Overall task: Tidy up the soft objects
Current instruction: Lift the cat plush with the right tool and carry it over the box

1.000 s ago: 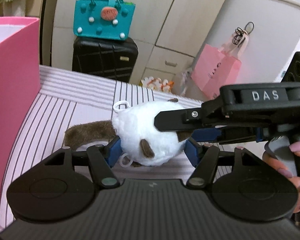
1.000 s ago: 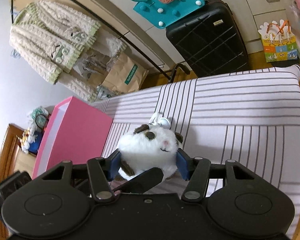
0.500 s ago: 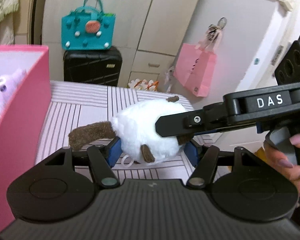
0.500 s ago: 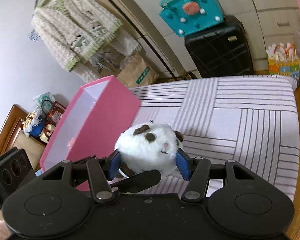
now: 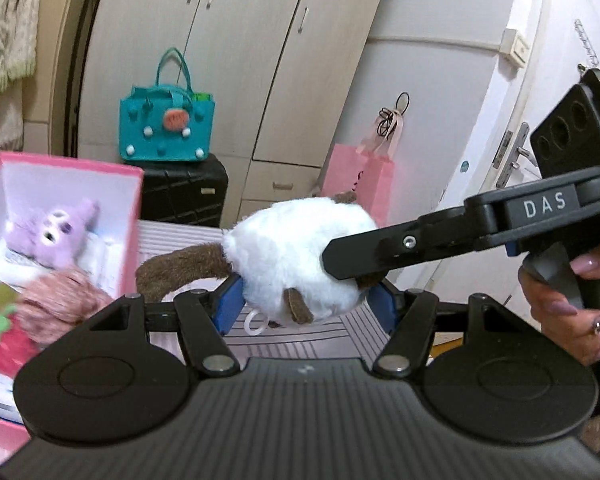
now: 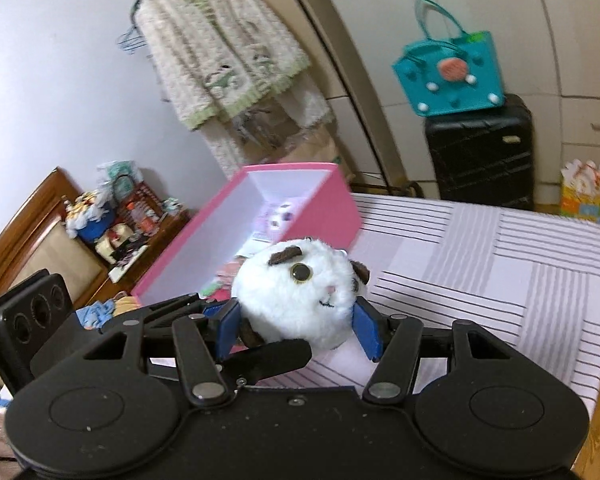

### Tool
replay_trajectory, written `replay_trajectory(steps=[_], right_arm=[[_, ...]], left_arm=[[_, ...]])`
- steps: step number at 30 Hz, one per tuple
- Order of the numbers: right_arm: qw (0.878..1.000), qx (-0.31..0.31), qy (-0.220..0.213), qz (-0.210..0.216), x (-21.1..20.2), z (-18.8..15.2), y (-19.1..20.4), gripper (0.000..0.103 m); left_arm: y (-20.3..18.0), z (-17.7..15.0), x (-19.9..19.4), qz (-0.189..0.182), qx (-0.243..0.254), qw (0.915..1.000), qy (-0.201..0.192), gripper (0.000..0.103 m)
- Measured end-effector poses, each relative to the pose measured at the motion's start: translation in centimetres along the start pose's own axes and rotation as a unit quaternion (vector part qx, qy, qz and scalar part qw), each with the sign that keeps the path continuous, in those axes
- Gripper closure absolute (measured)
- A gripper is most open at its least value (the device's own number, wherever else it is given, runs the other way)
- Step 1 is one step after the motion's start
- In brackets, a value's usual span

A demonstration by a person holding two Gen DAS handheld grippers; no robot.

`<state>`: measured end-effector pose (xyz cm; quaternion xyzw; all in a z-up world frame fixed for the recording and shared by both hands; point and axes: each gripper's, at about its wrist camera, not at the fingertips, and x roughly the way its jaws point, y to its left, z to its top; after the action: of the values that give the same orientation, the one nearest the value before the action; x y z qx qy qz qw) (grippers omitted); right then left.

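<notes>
A round white plush toy [image 5: 288, 256] with brown patches and a brown tail hangs in the air above the striped bed [image 6: 480, 264]. My left gripper [image 5: 306, 308] is shut on it, blue pads pressing its two sides. My right gripper [image 6: 296, 330] is shut on the same white plush toy [image 6: 300, 292] from another angle; one of its black fingers [image 5: 380, 252] lies across the toy. The open pink box [image 5: 132, 216] stands at the left and holds a purple plush [image 5: 52, 232], a fluffy pink toy [image 5: 60, 300] and a strawberry toy [image 5: 4, 340].
A teal felt bag [image 5: 166, 128] sits on a black suitcase [image 5: 180, 196] beyond the bed. A pink paper bag [image 5: 360, 176] hangs by the door. A knitted cardigan [image 6: 220, 52] hangs over the pink box [image 6: 320, 208]. A cluttered wooden shelf [image 6: 112, 232] stands at the left.
Both grippers have risen with the white plush toy off the bed and moved toward the pink box. The box's inside and its toys have come into view.
</notes>
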<state>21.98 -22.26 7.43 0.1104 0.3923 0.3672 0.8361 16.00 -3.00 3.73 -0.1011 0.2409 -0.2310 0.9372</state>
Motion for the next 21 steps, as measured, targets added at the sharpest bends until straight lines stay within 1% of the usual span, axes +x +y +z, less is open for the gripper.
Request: replay_trajectory(steps=[5, 11, 17, 21], right_arm=[[1.0, -0.023, -0.005, 0.011, 0.0, 0.3, 3.2, 0.039], [0.997, -0.06, -0.019, 0.036, 0.7, 0.9, 6.7, 0.039], [0.995, -0.085, -0.011, 0.06, 2.9, 2.5, 8.9, 0.039], [0.993, -0.092, -0.005, 0.073, 4.6, 3.7, 9.7, 0.039]], left_arm=[[1.2, 0.9, -3.8, -0.007, 0.025, 0.9997, -0.003, 0.039], [2.8, 1.9, -7.8, 0.007, 0.069, 0.9974, -0.021, 0.039], [5.0, 2.8, -10.4, 0.026, 0.079, 0.9963, -0.021, 0.039], [6.8, 3.7, -10.9, 0.042, 0.091, 0.9947, -0.023, 0.039]])
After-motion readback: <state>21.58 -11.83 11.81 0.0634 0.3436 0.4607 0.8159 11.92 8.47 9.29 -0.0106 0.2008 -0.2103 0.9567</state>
